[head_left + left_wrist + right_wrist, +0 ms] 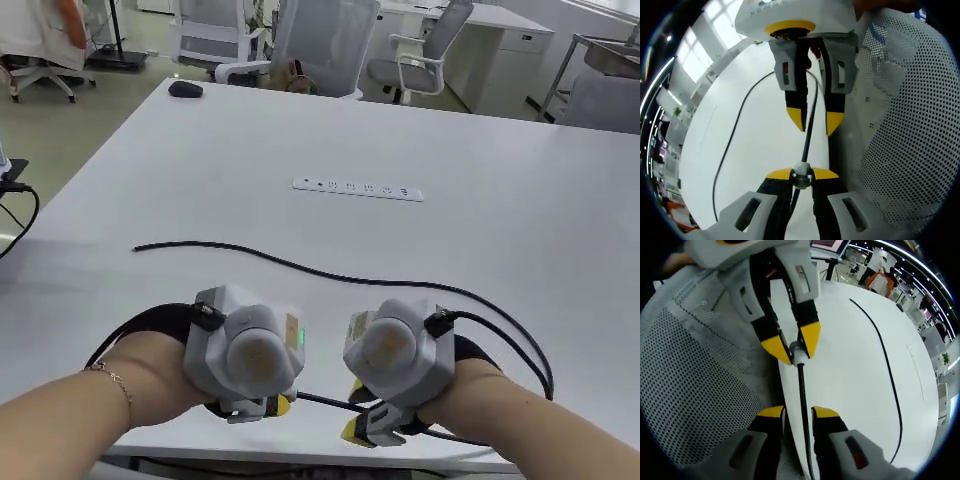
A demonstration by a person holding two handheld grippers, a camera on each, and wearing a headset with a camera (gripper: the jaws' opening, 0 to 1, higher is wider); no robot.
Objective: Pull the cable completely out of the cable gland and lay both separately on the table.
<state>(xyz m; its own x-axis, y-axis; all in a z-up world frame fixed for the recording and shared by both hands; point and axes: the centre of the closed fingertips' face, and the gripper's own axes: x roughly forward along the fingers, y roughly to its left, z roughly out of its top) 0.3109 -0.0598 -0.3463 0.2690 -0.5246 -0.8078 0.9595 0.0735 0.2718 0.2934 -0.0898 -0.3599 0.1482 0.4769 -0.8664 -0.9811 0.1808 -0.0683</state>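
In the head view a broad white surface (470,130) carries a white power strip (357,189) near its middle and a dark mouse (185,89) toward the far left corner. Grey office chairs (325,40) and a pale desk (500,35) stand beyond it. A black cable (300,268) runs across the surface from the left toward the right. At the near edge both hands hold their tools side by side, backs of the tools up. The left claw (265,407) and right claw (360,410) are turned inward to face each other, with a short run of cable between them. In the left gripper view, bright windows (695,60) line the far side of the room and white perforated mesh (900,125) lies to the right. The left claw is clenched on the small grey cable gland (802,174), with the cable leading out of it. The right claw (815,120) points back at it, its tips apart on either side of the cable. In the right gripper view the cable (802,390) passes up between the right claw's parted tips with a gap beside it, so that claw is released. The cable ends at the gland (797,354), pinched in the left claw.
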